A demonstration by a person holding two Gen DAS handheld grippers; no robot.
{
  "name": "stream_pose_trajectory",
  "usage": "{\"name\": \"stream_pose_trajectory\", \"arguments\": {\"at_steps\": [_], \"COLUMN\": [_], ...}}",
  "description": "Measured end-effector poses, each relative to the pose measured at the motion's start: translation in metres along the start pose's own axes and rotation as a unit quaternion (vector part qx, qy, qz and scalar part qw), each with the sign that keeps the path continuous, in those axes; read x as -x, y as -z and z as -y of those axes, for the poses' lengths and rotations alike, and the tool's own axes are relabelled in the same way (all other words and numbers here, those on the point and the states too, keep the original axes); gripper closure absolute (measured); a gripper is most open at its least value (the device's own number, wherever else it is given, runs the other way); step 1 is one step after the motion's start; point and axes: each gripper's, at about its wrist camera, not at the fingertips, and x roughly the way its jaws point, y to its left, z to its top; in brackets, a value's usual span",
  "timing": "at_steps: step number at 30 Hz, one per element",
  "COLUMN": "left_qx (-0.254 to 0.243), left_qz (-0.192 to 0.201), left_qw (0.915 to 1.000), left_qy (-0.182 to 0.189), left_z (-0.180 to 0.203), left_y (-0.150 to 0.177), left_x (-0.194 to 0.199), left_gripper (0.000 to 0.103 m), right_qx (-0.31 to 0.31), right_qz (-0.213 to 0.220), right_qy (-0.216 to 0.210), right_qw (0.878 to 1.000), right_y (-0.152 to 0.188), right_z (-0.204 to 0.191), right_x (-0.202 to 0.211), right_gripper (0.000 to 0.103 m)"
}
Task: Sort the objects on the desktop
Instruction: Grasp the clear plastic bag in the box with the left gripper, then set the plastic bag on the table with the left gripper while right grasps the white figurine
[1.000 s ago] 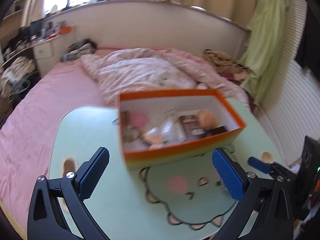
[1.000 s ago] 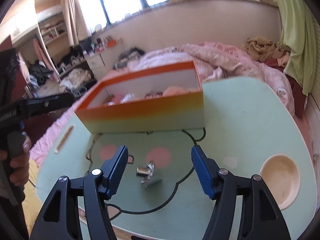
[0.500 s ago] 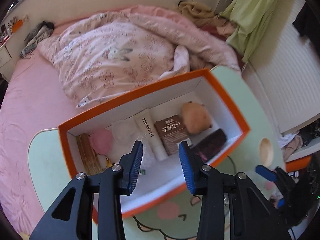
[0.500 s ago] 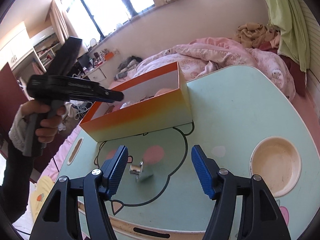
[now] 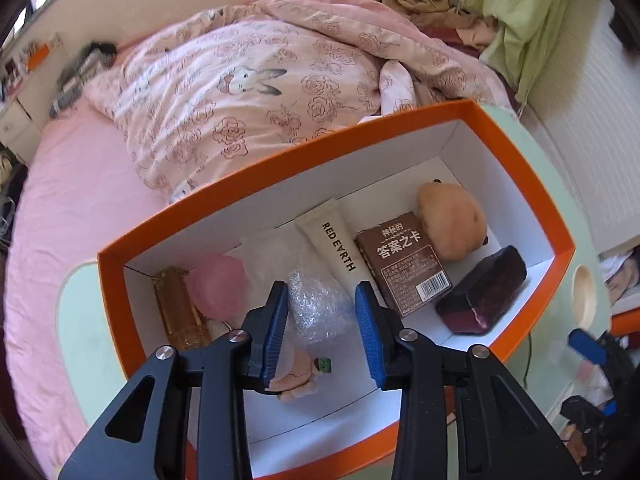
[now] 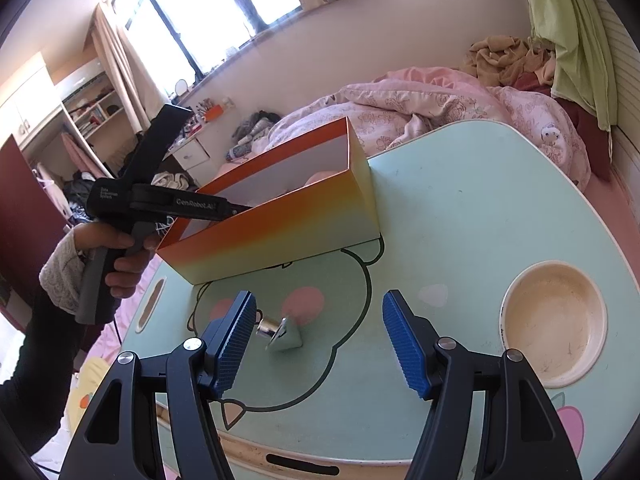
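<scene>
An orange box [image 5: 520, 148] with white walls stands on the mint table and also shows in the right wrist view [image 6: 280, 236]. Inside lie a bubble-wrap bundle [image 5: 320, 308], a cream tube [image 5: 336, 244], a brown card box [image 5: 404, 264], a plush toy [image 5: 452, 220], a dark purple block [image 5: 484, 292], a pink ball [image 5: 218, 284], an amber bottle [image 5: 180, 312] and a small figure [image 5: 304, 376]. My left gripper [image 5: 322, 332] hangs in the box, half open, its jaws astride the bubble wrap. My right gripper [image 6: 320, 344] is open above a small metal clip [image 6: 280, 332].
The mint table [image 6: 480, 208] has a round recessed cup holder [image 6: 554, 320]. A bed with a pink quilt [image 5: 248, 92] lies behind the table. The left hand and gripper handle [image 6: 120, 208] reach over the box's left end.
My left gripper rose over the box, narrowed from wide open, and dropped inside around the bubble wrap. My right gripper stayed open above the clip, drifting slightly.
</scene>
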Motion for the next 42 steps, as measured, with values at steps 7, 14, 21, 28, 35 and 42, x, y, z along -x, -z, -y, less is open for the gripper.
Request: {"name": "stream_pose_trajectory", "arguments": {"at_steps": [7, 14, 21, 28, 35, 42], "left_qx": [-0.002, -0.025, 0.019, 0.046, 0.029, 0.064], "left_qz": [0.064, 0.126, 0.096, 0.091, 0.141, 0.195], "left_qw": [0.9968, 0.9883, 0.9897, 0.9922, 0.9886, 0.9767], "left_qy": [0.047, 0.082, 0.104, 0.071, 0.043, 0.064], "left_z": [-0.001, 0.011, 0.013, 0.012, 0.017, -0.003], "left_y": [0.008, 0.072, 0.146, 0.160, 0.168, 0.180], "left_x": [0.058, 0.128, 0.093, 0.057, 0.064, 0.093], "left_gripper": [0.070, 0.070, 0.070, 0.070, 0.035, 0.028], "right_qx": [-0.002, -0.005, -0.022, -0.016, -0.001, 0.045], "right_qz": [0.001, 0.003, -0.010, -0.015, -0.018, -0.061], "right_qy": [0.002, 0.003, -0.013, -0.004, -0.004, -0.057], "right_qw": [1.000, 1.000, 1.000, 1.000, 1.000, 0.996], "right_y": [-0.001, -0.001, -0.002, -0.004, -0.012, -0.074], "right_z": [-0.001, -0.004, -0.004, -0.009, -0.019, -0.069], "right_x": [0.003, 0.004, 0.000, -0.001, -0.003, -0.022], "right_gripper": [0.037, 0.037, 0.037, 0.037, 0.037, 0.037]}}
